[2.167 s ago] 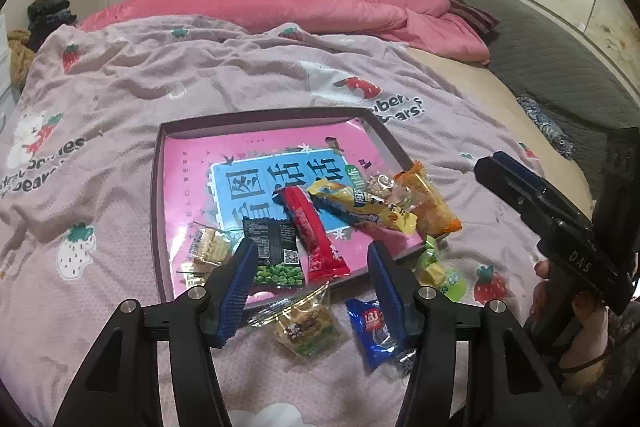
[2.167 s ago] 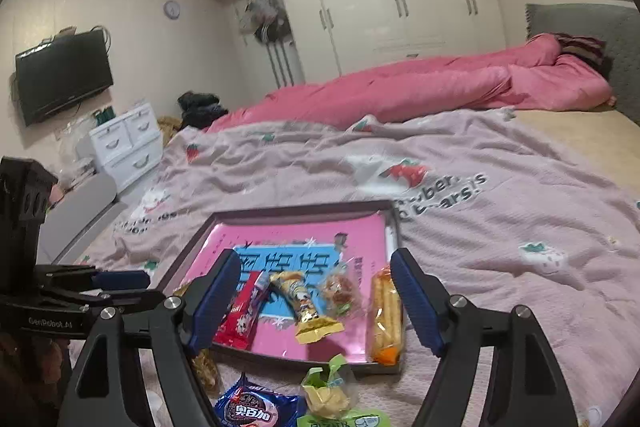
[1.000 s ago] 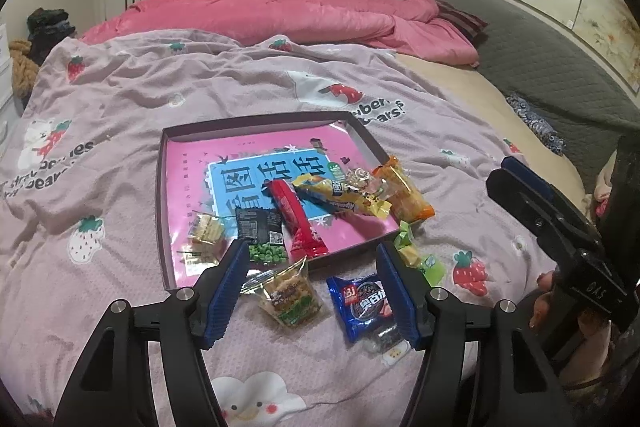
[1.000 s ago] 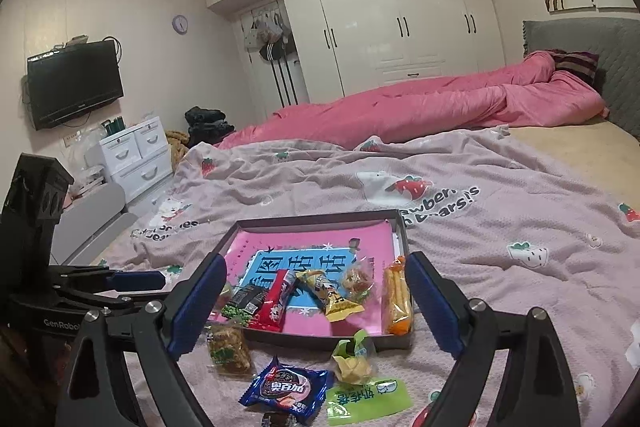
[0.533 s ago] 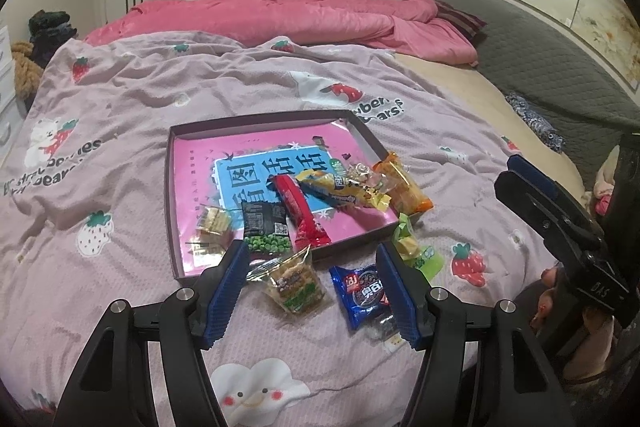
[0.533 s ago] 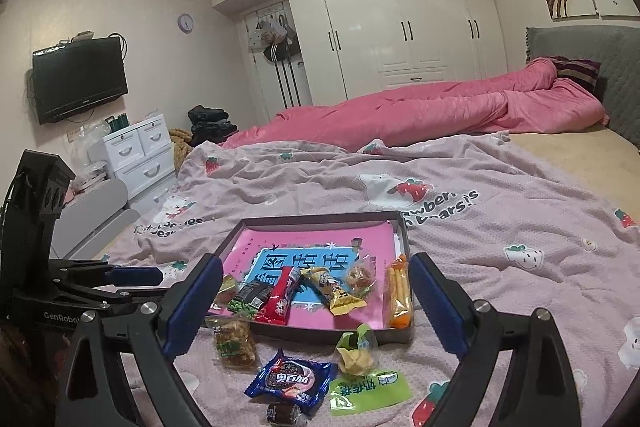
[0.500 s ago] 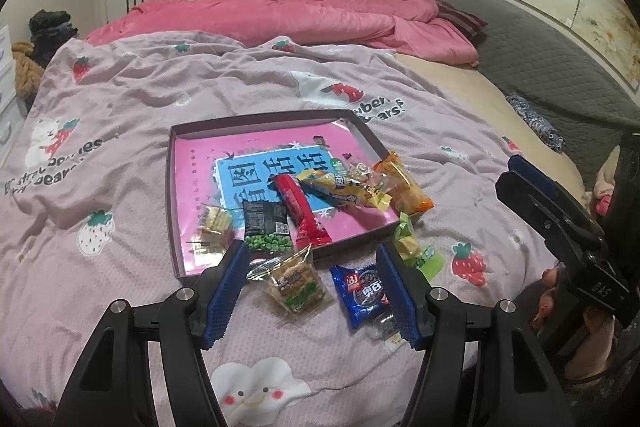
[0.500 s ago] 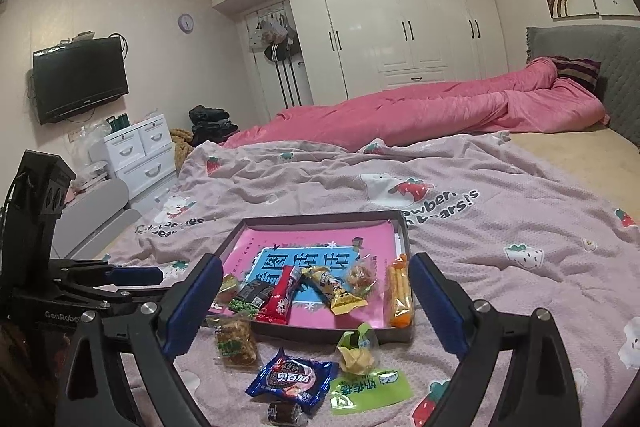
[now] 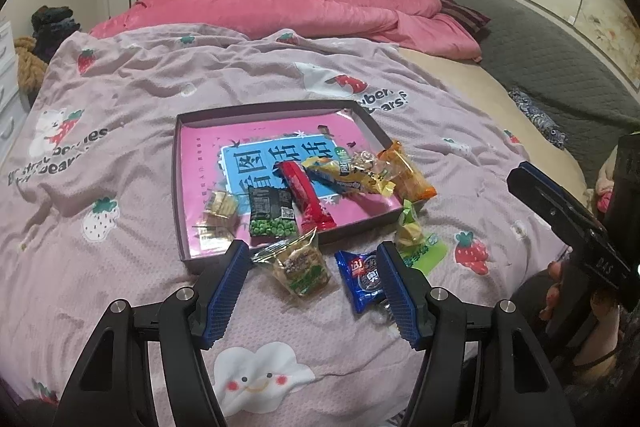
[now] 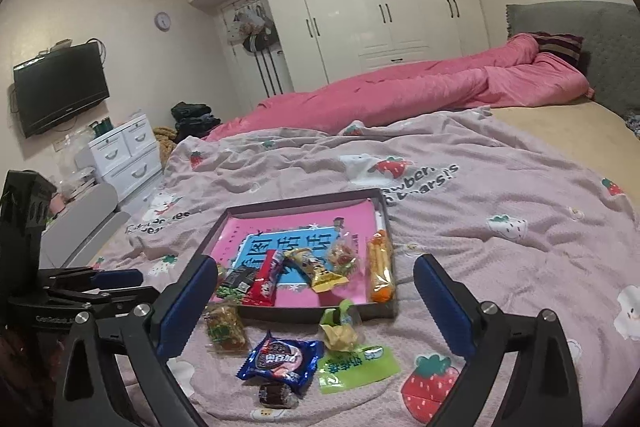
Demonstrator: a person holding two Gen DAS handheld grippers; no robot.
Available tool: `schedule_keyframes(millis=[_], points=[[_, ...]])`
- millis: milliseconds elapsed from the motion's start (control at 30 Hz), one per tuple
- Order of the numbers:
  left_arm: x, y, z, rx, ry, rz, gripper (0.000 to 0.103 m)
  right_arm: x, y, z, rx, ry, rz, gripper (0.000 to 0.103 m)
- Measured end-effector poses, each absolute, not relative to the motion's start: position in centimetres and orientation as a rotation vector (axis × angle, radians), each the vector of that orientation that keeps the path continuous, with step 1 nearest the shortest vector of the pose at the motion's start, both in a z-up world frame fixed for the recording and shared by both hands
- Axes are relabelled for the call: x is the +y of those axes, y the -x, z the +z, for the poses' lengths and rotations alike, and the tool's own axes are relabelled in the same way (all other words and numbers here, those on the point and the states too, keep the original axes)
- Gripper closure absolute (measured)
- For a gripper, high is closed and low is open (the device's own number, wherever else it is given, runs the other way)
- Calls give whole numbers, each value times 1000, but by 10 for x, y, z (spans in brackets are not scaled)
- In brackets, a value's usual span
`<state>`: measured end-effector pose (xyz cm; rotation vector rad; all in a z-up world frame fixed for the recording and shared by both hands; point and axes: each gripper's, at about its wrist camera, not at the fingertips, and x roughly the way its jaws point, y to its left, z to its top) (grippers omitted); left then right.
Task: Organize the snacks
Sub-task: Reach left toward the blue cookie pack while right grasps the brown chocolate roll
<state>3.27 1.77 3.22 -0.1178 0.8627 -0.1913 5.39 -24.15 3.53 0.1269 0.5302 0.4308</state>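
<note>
Snacks sit on a pink-lilac strawberry-print blanket (image 9: 132, 99) over the bed. Shallow dark-rimmed tray (image 9: 175, 183) with pink liner and blue label holds six: small cracker pack (image 9: 219, 205), black green-pea pack (image 9: 270, 211), red bar (image 9: 306, 199), yellow bar (image 9: 344, 179), clear wrapped sweet (image 9: 366, 161), orange stick pack (image 9: 408, 175). The orange pack overhangs the tray's right edge.

Outside the tray, just beside its near rim: clear pack with green print (image 9: 300, 263), blue cookie pack (image 10: 282, 359), yellow-green wrapped candy (image 10: 340, 327), flat green sachet (image 10: 358, 367), small dark cookie piece (image 10: 276, 395).

Left gripper (image 9: 312, 285) partly spread, nothing between the pads, hanging over the loose packs. Right gripper (image 10: 316, 307) jaws opening, wide, also empty.

Hard to read: print on most wrappers is too small. In the left wrist view, the blue pack is partly behind the right-hand finger and the dark piece is almost hidden. A hand (image 9: 600, 323) on the right gripper's handle is cut off at the frame edge.

Versus two seconds ago: both cameras have pulled back, so the loose packs now show fully in front of the tray. No snack has moved. Right gripper's gap is wider.
</note>
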Motion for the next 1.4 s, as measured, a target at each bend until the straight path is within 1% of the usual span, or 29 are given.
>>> schedule_keyframes(millis=[467,800,1400], points=[[15,-30,19,911,122,-210,36,-244,-52,28,592,-111,393,3],[5,-29,5,961,107,-238,36,-234,-44,7,721,-60,413,3],[-8,-34,-27,1058,111,-273,36,-216,-49,-20,854,27,426,3]])
